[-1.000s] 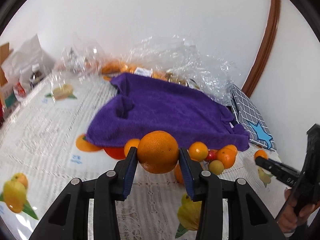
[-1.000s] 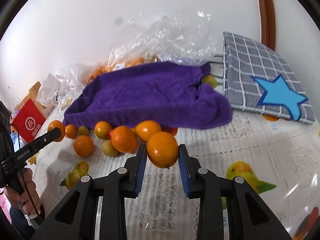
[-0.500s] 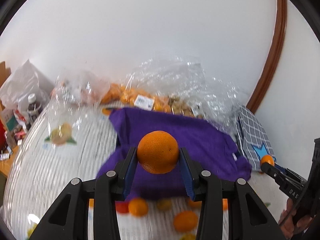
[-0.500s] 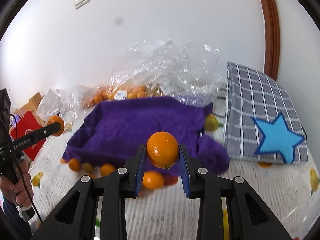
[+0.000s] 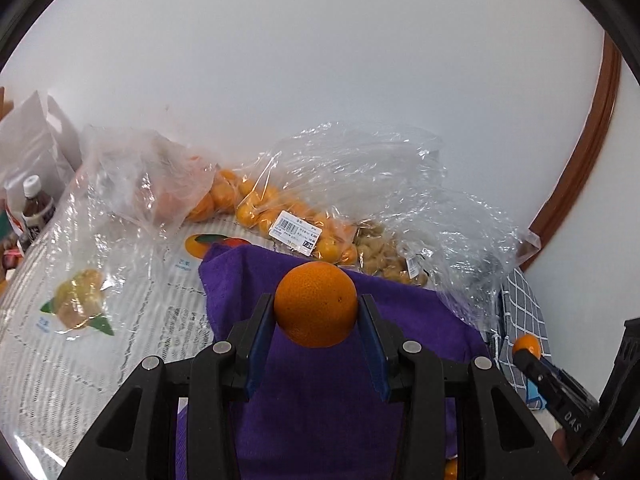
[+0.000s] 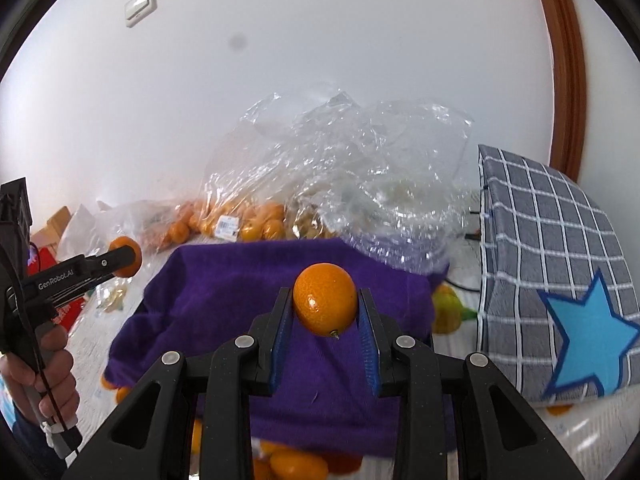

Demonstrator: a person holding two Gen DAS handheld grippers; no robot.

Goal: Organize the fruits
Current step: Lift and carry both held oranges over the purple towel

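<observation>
two grippers, left gripper (image 5: 316, 346) and right gripper (image 6: 325, 342), each clamp an orange (image 5: 315, 304) at fingertip level; risk: round fruit slipping out over the purple towel (image 5: 340, 392).

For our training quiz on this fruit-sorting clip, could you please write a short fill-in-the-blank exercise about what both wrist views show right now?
1. The left gripper is shut on a round ______ fruit.
2. Below both held fruits lies a fuzzy ______ towel.
3. The grey checked cushion carries a blue ______ patch.
4. Beyond the towel, small orange fruits sit in clear ______ bags.

Missing words: orange; purple; star; plastic
</observation>
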